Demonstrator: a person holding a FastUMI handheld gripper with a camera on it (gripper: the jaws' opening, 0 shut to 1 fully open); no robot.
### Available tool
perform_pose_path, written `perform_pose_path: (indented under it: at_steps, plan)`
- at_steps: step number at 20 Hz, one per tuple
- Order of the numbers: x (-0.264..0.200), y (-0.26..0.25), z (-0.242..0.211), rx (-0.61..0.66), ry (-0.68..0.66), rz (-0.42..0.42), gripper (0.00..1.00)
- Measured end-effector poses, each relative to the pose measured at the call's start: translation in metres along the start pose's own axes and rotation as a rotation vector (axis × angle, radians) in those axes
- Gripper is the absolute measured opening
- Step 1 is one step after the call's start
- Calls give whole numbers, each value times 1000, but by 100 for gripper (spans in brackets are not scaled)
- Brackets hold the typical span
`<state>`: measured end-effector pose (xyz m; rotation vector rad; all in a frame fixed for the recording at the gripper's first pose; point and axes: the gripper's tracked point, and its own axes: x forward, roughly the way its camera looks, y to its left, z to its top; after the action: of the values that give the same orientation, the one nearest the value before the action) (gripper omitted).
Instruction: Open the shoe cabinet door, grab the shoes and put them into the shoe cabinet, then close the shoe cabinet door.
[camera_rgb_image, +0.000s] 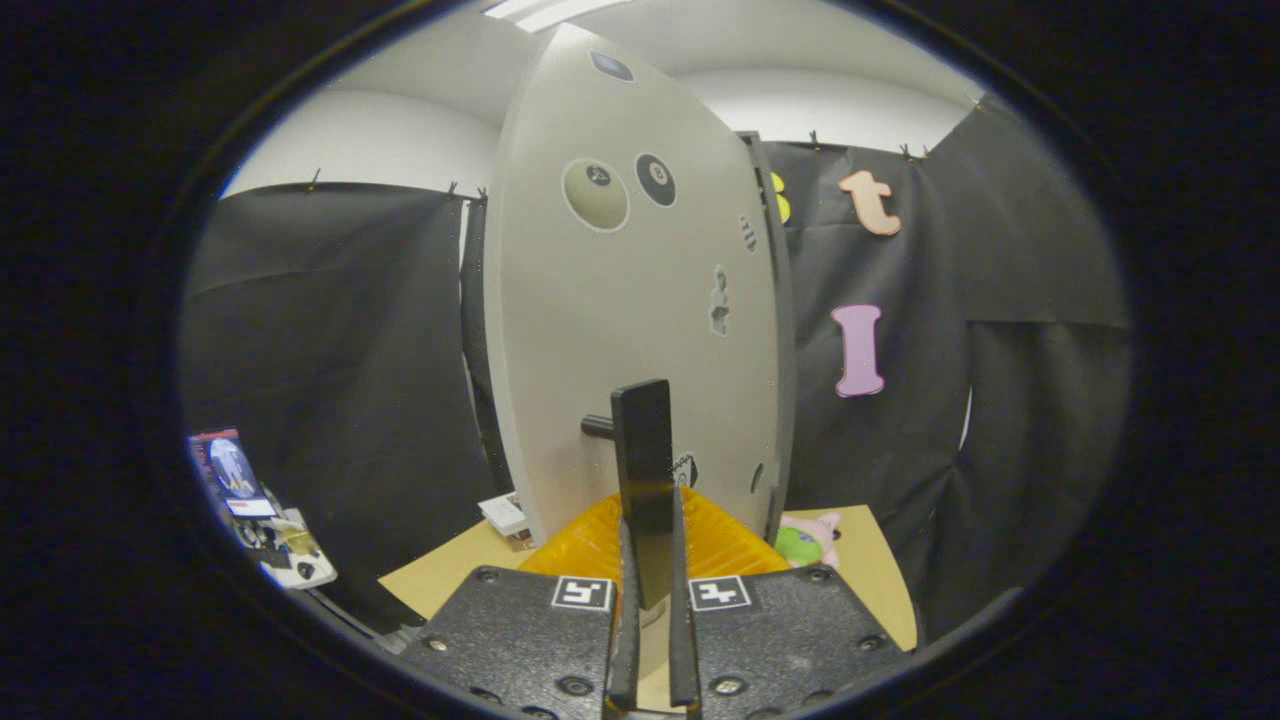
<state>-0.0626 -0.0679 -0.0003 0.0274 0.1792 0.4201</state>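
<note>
The shoe cabinet door (620, 320) is a pale panel with round and small stickers, standing upright just ahead of me. Its black bar handle (642, 440) runs vertically and joins the door by a short black post (598, 427). My gripper (650, 535) is shut on the lower part of this handle, one finger pressing on each side. A dark cabinet edge (785, 330) runs along the door's right side. Whether the door is flush or slightly ajar I cannot tell.
A tan board (880, 570) lies under the cabinet. A pink and green plush toy (810, 540) sits on it by the door's lower right corner. A small white box (505, 515) lies at the lower left. Mixed clutter (265, 525) stands further left.
</note>
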Motion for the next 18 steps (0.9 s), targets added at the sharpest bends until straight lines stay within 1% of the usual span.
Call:
perform_pose_path:
  at_steps: [5,7,8,10,12,14,16,17,18]
  plan:
    - [-6,-58,2,-49,-35,-117,4]
    - [-16,-92,4,-49,-40,-187,4]
    - [-19,-109,6,-41,-50,-204,4]
    - [-16,-112,4,11,-48,-138,3]
    - [-21,-110,3,-23,-45,-124,4]
    - [-38,-110,3,-65,-43,-152,4]
    - [-70,-105,2,-71,-67,-203,5]
    - [-85,-100,1,-76,-91,-234,8]
    - [-101,-91,1,-80,-121,-254,16]
